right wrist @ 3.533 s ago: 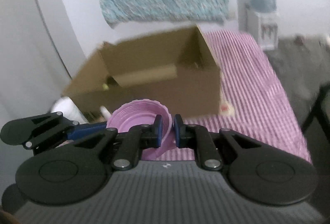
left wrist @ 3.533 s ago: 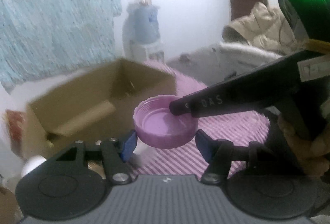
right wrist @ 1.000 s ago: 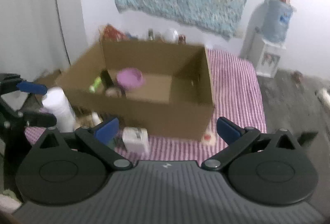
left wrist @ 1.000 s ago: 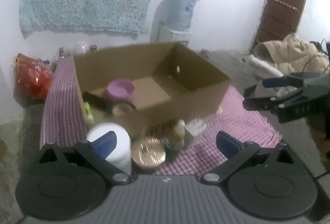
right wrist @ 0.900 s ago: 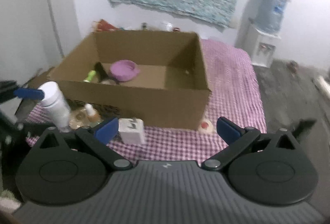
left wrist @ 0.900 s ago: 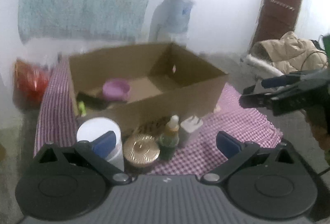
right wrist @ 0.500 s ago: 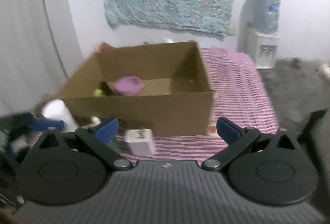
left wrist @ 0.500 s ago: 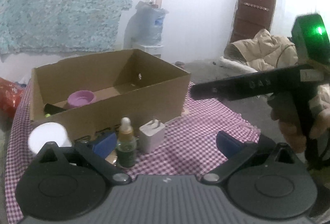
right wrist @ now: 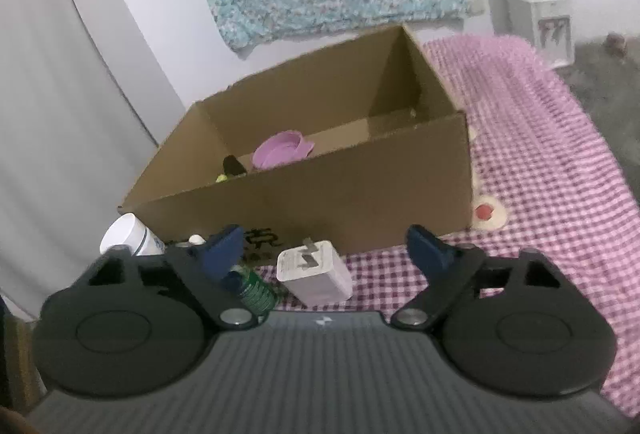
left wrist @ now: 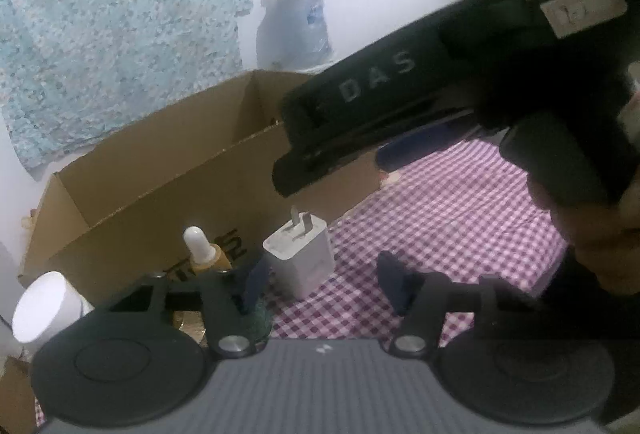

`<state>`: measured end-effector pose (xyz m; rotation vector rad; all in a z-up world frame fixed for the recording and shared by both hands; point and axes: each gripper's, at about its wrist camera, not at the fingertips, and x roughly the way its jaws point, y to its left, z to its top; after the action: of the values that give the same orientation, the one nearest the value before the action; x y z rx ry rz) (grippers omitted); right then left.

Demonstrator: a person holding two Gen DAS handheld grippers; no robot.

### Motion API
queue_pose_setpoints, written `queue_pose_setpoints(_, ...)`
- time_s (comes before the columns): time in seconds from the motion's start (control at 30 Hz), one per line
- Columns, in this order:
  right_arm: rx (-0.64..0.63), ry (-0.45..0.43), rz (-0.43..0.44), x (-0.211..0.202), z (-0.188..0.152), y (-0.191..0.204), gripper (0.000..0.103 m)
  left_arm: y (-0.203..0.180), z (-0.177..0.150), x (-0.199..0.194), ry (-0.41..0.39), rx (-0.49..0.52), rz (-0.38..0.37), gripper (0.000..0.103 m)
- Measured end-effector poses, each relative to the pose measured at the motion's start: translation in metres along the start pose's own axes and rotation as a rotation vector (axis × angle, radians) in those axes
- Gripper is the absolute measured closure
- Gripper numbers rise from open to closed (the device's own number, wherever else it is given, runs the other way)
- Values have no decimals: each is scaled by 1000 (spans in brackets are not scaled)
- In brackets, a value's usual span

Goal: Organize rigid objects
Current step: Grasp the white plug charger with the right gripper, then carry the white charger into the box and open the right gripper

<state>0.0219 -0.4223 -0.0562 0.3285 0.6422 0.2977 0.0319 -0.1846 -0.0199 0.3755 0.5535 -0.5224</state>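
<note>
Cardboard box (right wrist: pixel 320 190) sits open-topped on the checked cloth (right wrist: pixel 560 170) as the collecting bin — pink lid (right wrist: pixel 280 150) already inside at about 10 o'clock of its floor, while the white charger (right wrist: pixel 316 274), dropper bottle (left wrist: pixel 206 248) and white cylinder (left wrist: pixel 44 300) wait just in front of its near wall. Right gripper (right wrist: pixel 324 250) spread wide and empty, charger sitting between its fingers at 6 o'clock of the box, likely the next pick. Left gripper (left wrist: pixel 324 282) also wide open, holding nothing — charger just ahead of its left finger.
</note>
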Motion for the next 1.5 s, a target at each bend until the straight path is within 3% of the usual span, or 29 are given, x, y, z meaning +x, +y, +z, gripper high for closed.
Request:
queue_pose_setpoints(0.13, 11, 40, 42, 17, -1, -7, 44, -2, 0, 10, 29, 4, 33, 53)
queue_pose_setpoints(0.37, 55, 102, 115, 46, -2, -18, 57, -4, 5, 24, 77, 6, 74, 53)
queue_pose_setpoints(0.53, 75, 121, 129, 53, -6, -19, 74, 4, 3, 36, 125, -71, 35, 54)
queue_pose_setpoints(0.6, 81, 120, 129, 51, -5, -21, 77, 6, 2, 37, 125, -92, 26, 56)
queue_pose_setpoints(0.77, 91, 112, 114, 44, -6, -25, 77, 9, 4, 36, 113, -126, -18, 58)
queue_pose_setpoints(1.1, 155, 102, 42, 12, -13, -49, 77, -11, 6, 28, 76, -97, -156, 58)
queue_pose_setpoints(1.5, 182, 96, 53, 9, -18, -60, 73, -19, 16, 46, 60, -8, -81, 59)
